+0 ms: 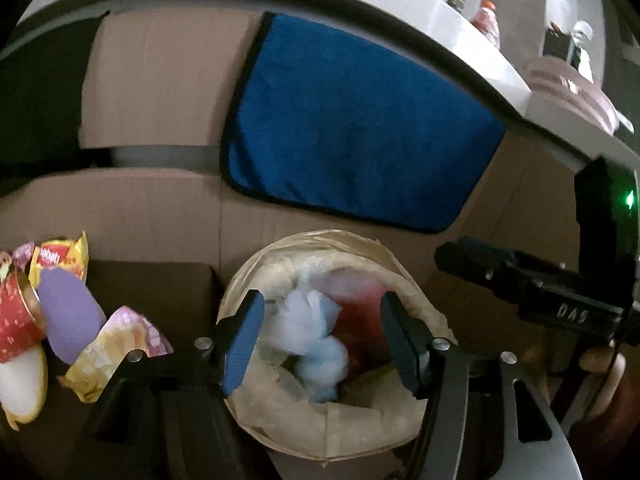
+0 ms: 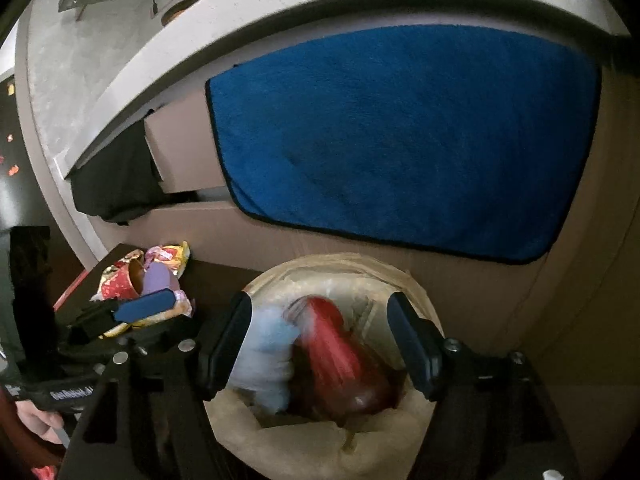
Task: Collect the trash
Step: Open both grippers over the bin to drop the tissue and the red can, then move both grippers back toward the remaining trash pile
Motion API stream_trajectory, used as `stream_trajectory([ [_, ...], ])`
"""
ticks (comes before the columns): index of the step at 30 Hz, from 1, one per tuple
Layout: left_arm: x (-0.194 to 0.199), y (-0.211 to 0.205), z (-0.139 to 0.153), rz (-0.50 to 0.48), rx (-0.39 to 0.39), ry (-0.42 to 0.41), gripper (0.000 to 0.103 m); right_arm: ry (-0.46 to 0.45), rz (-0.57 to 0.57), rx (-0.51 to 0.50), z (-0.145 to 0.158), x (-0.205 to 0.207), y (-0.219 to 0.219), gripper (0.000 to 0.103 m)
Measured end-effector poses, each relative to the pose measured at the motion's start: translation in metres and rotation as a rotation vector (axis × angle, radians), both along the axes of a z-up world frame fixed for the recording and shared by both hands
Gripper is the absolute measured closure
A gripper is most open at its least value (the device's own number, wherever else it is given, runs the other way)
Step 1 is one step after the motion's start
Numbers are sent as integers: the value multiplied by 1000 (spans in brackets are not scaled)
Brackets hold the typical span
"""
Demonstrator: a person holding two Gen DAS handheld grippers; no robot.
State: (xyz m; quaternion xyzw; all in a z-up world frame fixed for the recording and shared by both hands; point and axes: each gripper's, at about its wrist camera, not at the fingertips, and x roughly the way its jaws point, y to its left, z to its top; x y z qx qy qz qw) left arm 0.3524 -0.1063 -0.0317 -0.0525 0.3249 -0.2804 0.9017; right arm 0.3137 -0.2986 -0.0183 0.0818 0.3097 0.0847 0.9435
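Note:
A round bin lined with a pale plastic bag (image 1: 320, 436) stands right below both grippers. Inside it lie a crumpled pale blue wad (image 1: 316, 340) and a red item (image 1: 360, 320). My left gripper (image 1: 324, 340) hangs open over the bin mouth, and neither blue pad touches anything. In the right wrist view the bin (image 2: 344, 262) holds a blurred red can (image 2: 340, 352) beside the pale blue wad (image 2: 268, 356). My right gripper (image 2: 320, 344) is open above them, its fingers clear of the can. A pile of loose trash (image 1: 60, 312) lies on the dark table to the left.
A blue towel (image 1: 360, 120) hangs over brown cardboard (image 1: 160, 80) behind the bin, under a white counter edge (image 1: 400, 4). The pile has a red paper cup (image 2: 120, 284), a purple piece and yellow wrappers (image 1: 96, 364). The right gripper's finger (image 1: 480, 264) shows at the right in the left wrist view.

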Motion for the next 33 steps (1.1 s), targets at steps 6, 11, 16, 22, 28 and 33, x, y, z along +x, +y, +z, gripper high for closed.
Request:
stream_trajectory([
  [6,2,35,6,99,-46,35,42,11,-12,-40,-6,-2,11,35],
  [11,-9,78,-2,203,29,27,42,-13,-7,-89,-7,-15,30,35],
  [16,-27,138,-9,318,78,30,42,-51,36,-105,0,-21,63,35],
  [22,-44,206,-6,444,76,21,42,-85,112,-115,9,-18,112,35],
  [28,-53,255,-12,497,44,29,42,-67,211,-82,7,-5,165,35],
  [33,-44,274,-29,492,-20,66,42,-50,231,-118,-2,6,197,35],
])
